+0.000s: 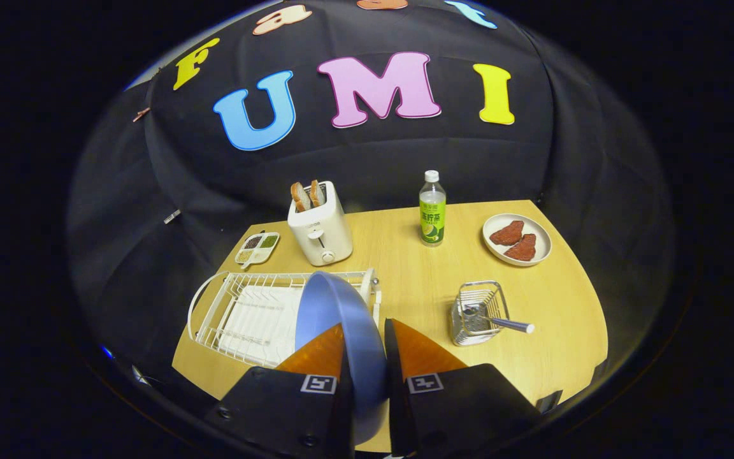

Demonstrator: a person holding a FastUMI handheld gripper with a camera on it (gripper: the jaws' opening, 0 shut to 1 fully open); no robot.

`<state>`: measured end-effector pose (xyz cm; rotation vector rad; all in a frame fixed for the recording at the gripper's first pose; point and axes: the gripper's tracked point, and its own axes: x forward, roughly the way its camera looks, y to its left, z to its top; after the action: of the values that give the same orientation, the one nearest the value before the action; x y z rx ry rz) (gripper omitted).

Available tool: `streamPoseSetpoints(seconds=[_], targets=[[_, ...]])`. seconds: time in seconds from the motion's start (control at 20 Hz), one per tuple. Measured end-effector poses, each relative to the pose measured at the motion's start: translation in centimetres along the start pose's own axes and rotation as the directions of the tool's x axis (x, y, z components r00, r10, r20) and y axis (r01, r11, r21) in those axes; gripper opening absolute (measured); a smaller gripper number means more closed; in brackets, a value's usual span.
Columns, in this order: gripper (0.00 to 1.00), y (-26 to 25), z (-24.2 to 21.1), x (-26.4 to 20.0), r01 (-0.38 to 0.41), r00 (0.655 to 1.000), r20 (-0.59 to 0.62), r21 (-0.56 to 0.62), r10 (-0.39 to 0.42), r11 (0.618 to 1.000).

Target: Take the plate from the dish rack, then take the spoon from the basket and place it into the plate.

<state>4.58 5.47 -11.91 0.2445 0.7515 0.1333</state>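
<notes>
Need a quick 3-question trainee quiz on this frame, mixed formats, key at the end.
1. True or false: the claw is shut on the blue plate, which stands on edge between its fingers.
2. Multiple choice: where is the spoon? A) on the blue plate B) in the wire basket, handle poking out over the table C) in the dish rack
3. Fill in: the toaster stands beyond the dish rack and holds two slices of ____.

Key: 1 true; 2 B; 3 bread.
</notes>
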Motion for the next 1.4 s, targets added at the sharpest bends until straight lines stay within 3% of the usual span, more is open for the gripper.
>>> streamPoseSetpoints(seconds=[0.25,0.4,0.65,1.0,1.25,1.3,1.4], targets=[[0.25,-6.5,-4.4,-4.4,0.015,1.000,-0.028,0.202,-0.010,0.979],[0.25,-11.3,-7.5,-5.6,0.071,0.997,-0.057,0.277,-0.057,0.958],[0.25,-15.6,-11.4,-2.8,0.088,0.992,-0.120,0.369,-0.047,0.925],[0.26,-17.5,-13.6,2.9,-0.006,0.984,-0.161,0.401,0.077,0.916],[0.27,-18.9,-15.3,5.2,-0.030,0.968,-0.224,0.345,0.113,0.938],[0.32,-19.8,-15.5,5.0,-0.023,0.966,-0.237,0.307,0.099,0.951],[0.49,-20.3,-14.8,4.8,-0.051,0.968,-0.224,0.265,0.113,0.963]])
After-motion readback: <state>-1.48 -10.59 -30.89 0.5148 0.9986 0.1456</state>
